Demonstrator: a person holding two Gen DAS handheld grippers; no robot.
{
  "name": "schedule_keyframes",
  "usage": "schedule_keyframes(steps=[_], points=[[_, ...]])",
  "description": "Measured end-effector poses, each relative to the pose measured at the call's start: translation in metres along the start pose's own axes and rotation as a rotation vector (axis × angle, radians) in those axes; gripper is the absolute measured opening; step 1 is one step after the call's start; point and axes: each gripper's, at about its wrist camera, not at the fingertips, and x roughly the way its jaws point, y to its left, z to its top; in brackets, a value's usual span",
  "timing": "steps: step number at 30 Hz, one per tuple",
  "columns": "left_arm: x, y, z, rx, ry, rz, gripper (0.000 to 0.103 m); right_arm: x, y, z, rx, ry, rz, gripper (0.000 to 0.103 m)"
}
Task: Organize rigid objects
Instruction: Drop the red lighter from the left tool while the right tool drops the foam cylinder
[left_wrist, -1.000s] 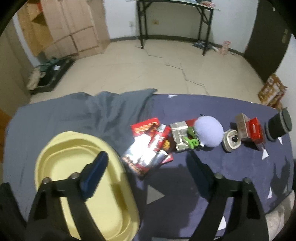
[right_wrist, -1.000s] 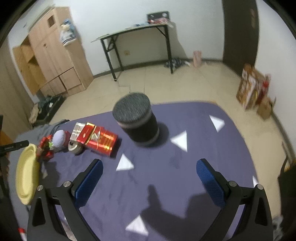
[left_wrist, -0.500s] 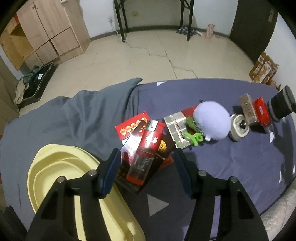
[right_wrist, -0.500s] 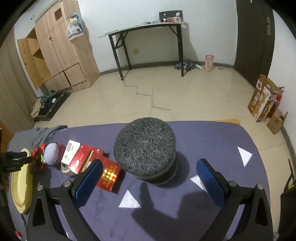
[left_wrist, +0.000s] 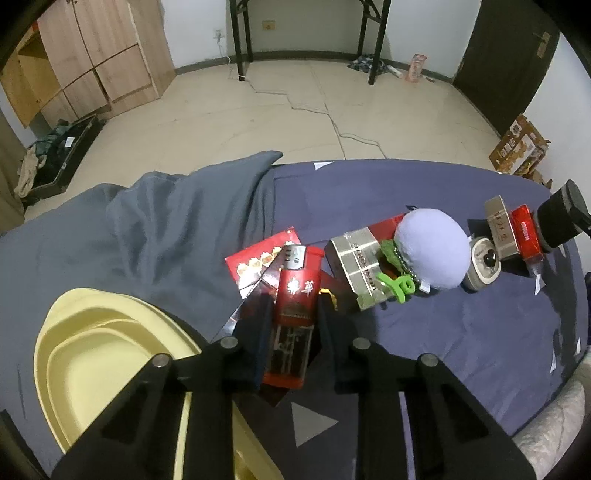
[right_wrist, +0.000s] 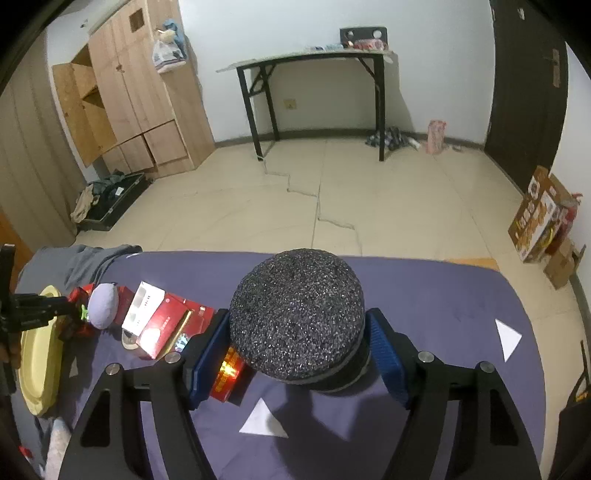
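My left gripper (left_wrist: 291, 325) is shut on a red cigarette box (left_wrist: 295, 306) that lies on other red packets on the purple cloth. A yellow basin (left_wrist: 103, 354) sits just to its left. My right gripper (right_wrist: 297, 354) is shut on a dark grey cylindrical speaker (right_wrist: 297, 321), its blue pads against both sides. The speaker also shows in the left wrist view (left_wrist: 559, 218) at the far right. A silver box (left_wrist: 360, 273), a lilac plush ball (left_wrist: 430, 245) with a green clip, a round tin (left_wrist: 482, 264) and more boxes (left_wrist: 511, 230) lie in a row between.
A grey blanket (left_wrist: 166, 221) lies rumpled at the back left of the surface. The red and white boxes (right_wrist: 162, 321) sit close to the left of the speaker. The yellow basin (right_wrist: 37, 362) and my left gripper (right_wrist: 37, 306) show at the far left in the right wrist view.
My left gripper moved forward from over the basin and closed on the red cigarette box. My right gripper moved forward and closed on the speaker.
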Motion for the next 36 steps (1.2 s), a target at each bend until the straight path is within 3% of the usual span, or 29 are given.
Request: schedule_keyframes(steps=[11, 17, 20, 24, 28, 33, 36], points=[[-0.024, 0.012, -0.005, -0.092, -0.06, -0.049, 0.025, -0.02, 0.0, -0.008, 0.013, -0.07, 0.009, 0.07], [-0.057, 0.025, -0.017, -0.158, -0.093, -0.09, 0.025, -0.046, 0.004, -0.014, 0.012, -0.117, 0.012, 0.069], [-0.087, 0.049, -0.025, -0.198, -0.144, -0.099, 0.025, -0.067, 0.028, -0.015, -0.028, -0.148, 0.018, 0.069], [-0.124, 0.093, -0.038, -0.174, -0.165, -0.001, 0.025, -0.096, 0.11, -0.011, -0.104, -0.175, 0.218, 0.069], [-0.126, 0.151, -0.054, -0.198, -0.109, 0.108, 0.025, -0.101, 0.238, -0.024, -0.236, -0.131, 0.461, 0.069], [-0.077, 0.181, -0.077, -0.188, 0.001, 0.11, 0.025, -0.062, 0.359, -0.068, -0.382, 0.007, 0.553, 0.069], [-0.04, 0.191, -0.09, -0.218, 0.059, 0.095, 0.025, -0.03, 0.419, -0.109, -0.495, 0.096, 0.535, 0.069]])
